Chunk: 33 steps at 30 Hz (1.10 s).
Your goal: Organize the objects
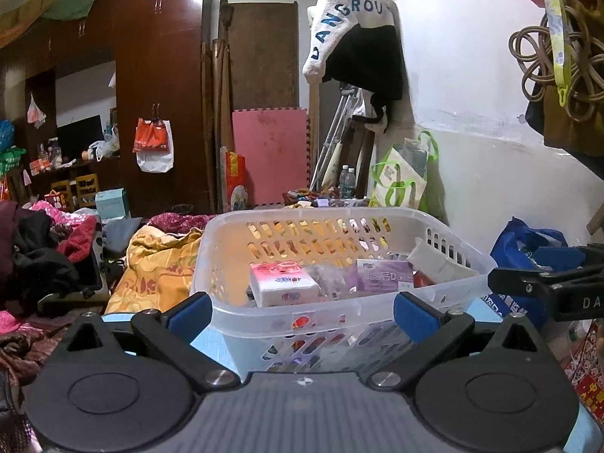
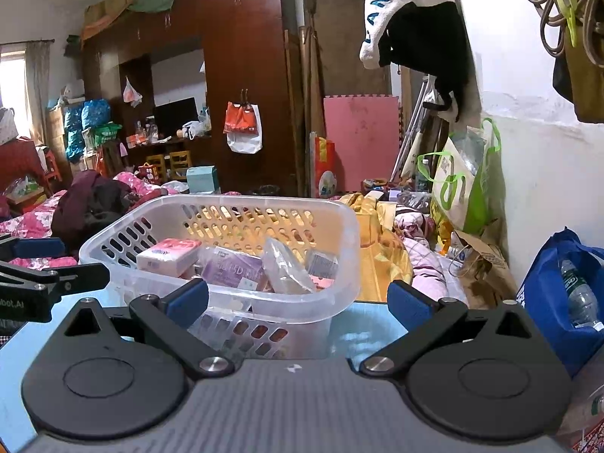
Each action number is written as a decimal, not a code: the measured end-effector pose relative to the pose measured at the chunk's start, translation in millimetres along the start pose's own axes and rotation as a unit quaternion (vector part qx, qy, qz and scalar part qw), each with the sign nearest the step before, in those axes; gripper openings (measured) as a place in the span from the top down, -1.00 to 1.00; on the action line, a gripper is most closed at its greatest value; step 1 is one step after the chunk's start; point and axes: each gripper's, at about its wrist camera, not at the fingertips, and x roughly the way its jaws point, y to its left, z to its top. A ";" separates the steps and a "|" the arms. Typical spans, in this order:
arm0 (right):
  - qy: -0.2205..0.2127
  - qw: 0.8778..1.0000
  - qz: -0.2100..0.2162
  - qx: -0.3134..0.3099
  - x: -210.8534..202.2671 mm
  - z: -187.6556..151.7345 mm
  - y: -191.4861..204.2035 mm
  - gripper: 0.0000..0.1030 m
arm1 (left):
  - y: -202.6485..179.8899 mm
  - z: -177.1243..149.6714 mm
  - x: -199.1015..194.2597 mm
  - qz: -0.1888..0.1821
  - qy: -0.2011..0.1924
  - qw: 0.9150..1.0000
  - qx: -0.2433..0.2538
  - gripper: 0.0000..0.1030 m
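A clear plastic basket (image 1: 464,264) stands on a light blue surface just ahead of both grippers; it also shows in the right wrist view (image 2: 339,260). It holds a pink tissue pack (image 1: 281,283), a purple box (image 1: 381,275), a clear packet (image 2: 285,268) and other small packs. My left gripper (image 1: 302,315) is open and empty, its blue pads either side of the basket's near wall. My right gripper (image 2: 298,302) is open and empty, in front of the basket's near right corner. Each gripper shows at the edge of the other's view.
A blue bag (image 2: 558,294) with a water bottle stands to the right. A yellow quilt (image 1: 158,268) and piled clothes (image 1: 41,249) lie beyond the basket. A green-handled bag (image 2: 464,185) leans on the white wall. A wardrobe (image 1: 162,87) stands behind.
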 end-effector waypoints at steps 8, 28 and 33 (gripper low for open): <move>0.006 1.000 0.000 0.002 2.0 -2.0 -0.9 -1.00 | 0.6 0.0 0.7 0.001 0.003 1.000 -0.005 -1.00; 0.010 1.000 0.006 -0.004 6.1 -5.8 2.1 -1.00 | 2.9 3.1 0.7 0.011 -0.002 1.000 -0.007 -1.00; 0.010 1.000 0.010 0.006 5.4 -5.8 -1.4 -1.00 | 2.1 3.4 1.0 0.009 -0.002 1.000 -0.008 -1.00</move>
